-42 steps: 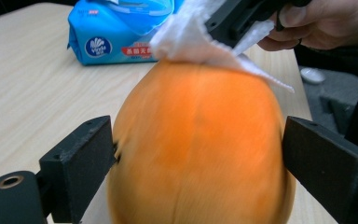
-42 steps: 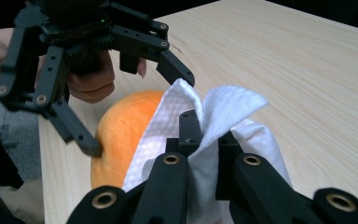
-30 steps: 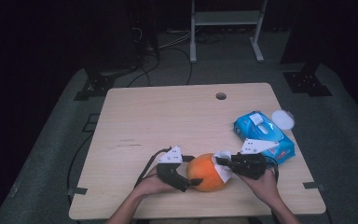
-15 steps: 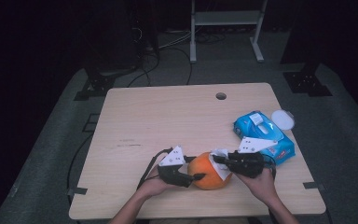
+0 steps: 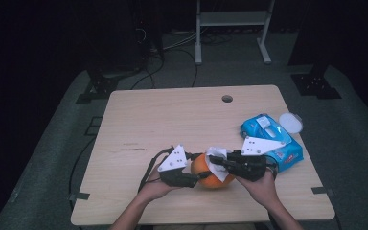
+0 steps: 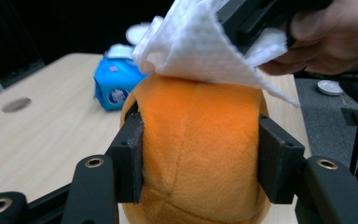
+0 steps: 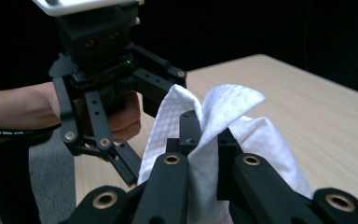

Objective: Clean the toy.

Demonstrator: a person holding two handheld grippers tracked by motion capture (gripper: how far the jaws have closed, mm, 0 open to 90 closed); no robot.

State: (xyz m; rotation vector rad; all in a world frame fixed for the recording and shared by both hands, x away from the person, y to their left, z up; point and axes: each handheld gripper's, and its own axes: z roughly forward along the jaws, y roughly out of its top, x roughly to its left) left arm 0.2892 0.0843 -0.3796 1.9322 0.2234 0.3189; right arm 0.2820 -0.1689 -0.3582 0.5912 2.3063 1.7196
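An orange plush ball [image 5: 212,173] [image 6: 200,149] rests near the table's front edge, and my left gripper [image 5: 195,178] [image 6: 200,161] is shut on it, one jaw pressed into each side. My right gripper [image 5: 223,162] [image 7: 204,140] is shut on a white wipe [image 5: 217,159] [image 7: 214,126] [image 6: 200,44]. The wipe lies over the top of the ball. In the right gripper view the left gripper [image 7: 116,116] faces me from just beyond the wipe.
A blue pack of wet wipes [image 5: 270,139] [image 6: 116,79] lies at the right of the wooden table [image 5: 172,120], its round white lid [image 5: 291,122] open beside it. A cable hole [image 5: 227,98] sits near the far edge. Black stands and cables surround the table on the floor.
The right gripper has slid the wipe a little leftward over the top of the ball. The left gripper holds the ball in about the same place.
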